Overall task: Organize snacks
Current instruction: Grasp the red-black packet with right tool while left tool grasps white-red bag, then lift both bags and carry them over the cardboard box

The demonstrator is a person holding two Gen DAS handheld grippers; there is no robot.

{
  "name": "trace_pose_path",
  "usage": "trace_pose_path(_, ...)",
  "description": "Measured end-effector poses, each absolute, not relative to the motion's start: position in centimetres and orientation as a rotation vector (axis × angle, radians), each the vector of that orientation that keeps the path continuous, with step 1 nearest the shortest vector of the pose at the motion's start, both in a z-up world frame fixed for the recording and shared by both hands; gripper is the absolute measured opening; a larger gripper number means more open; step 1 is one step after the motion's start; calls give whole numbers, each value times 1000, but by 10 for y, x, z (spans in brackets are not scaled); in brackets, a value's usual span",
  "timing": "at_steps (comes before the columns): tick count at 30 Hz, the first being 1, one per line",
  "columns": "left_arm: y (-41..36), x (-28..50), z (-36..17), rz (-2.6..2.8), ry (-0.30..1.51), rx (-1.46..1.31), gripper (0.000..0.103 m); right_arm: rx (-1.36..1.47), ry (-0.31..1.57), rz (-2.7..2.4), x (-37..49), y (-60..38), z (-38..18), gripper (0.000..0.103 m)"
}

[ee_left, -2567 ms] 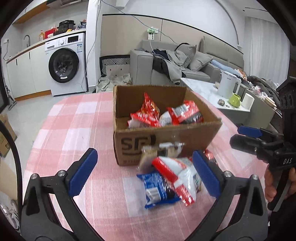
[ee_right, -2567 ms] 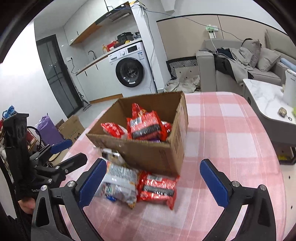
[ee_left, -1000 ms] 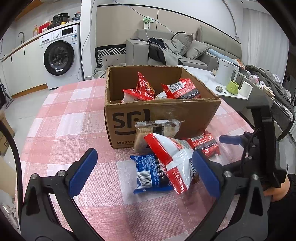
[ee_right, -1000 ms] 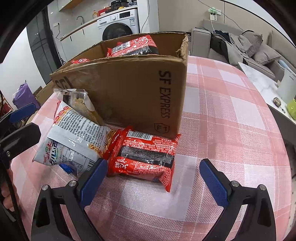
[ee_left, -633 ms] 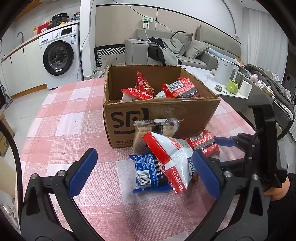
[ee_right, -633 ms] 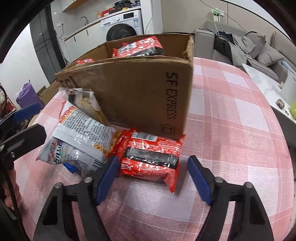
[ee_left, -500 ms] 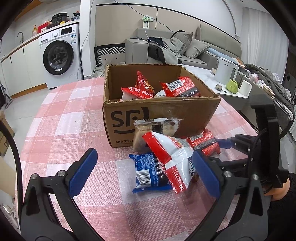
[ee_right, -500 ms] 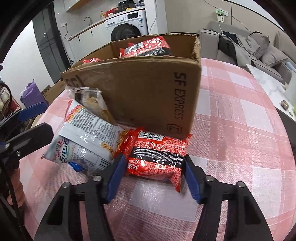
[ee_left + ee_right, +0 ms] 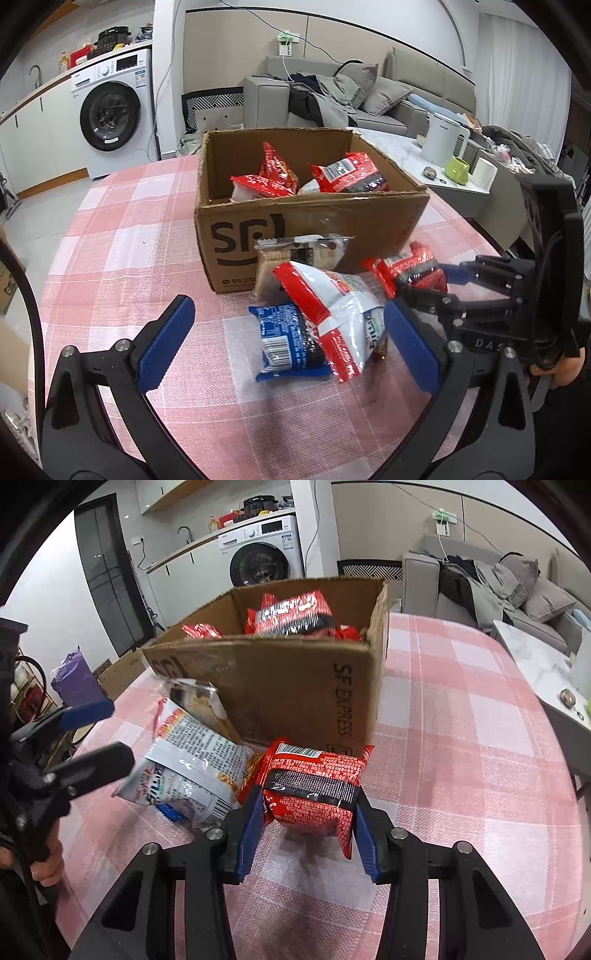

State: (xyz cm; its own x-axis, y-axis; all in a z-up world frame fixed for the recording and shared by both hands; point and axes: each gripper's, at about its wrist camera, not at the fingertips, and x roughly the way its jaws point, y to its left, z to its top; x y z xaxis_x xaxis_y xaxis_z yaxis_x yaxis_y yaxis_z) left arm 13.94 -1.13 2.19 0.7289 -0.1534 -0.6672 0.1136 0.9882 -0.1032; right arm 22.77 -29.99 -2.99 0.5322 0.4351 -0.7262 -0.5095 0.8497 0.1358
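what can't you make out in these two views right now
- Bottom of the cardboard box: hidden under the packets inside, both views.
- Blue packet: half covered by the white-and-red bag in the left view, nearly hidden in the right.
- Red packet in the right tool: whether it is off the table is unclear.
- Biscuit pack: lower end hidden.

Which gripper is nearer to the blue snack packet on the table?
Left. The left gripper is open around the blue snack packet; the right gripper is farther, shut on the red noodle packet.
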Motion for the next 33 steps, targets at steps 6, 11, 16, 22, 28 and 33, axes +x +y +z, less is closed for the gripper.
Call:
trace_pose_path(6, -18, 143, 13, -198, 768, -76, 102, -109, 850, 584, 225, -298, -29, 46)
trace_pose_path(11, -27, 145, 1, -257, 795, -86, 99, -124, 874, 612, 221, -288, -37, 46)
trace_pose_path(16, -29, 155, -14, -318, 850, -147, 71, -137, 874, 643, 216, -284, -39, 46)
trace_pose_path(22, -32, 158, -21, -337, 850, -159, 59, -141, 862, 659, 213, -282, -35, 46)
trace_pose_path(28, -39, 155, -21, -352, 835, -135, 50, -134, 853, 662, 216, -285, -31, 46)
trace_pose_path(33, -40, 152, -14, -365, 815, -135, 44, -128, 837, 664, 222, -288, -25, 46)
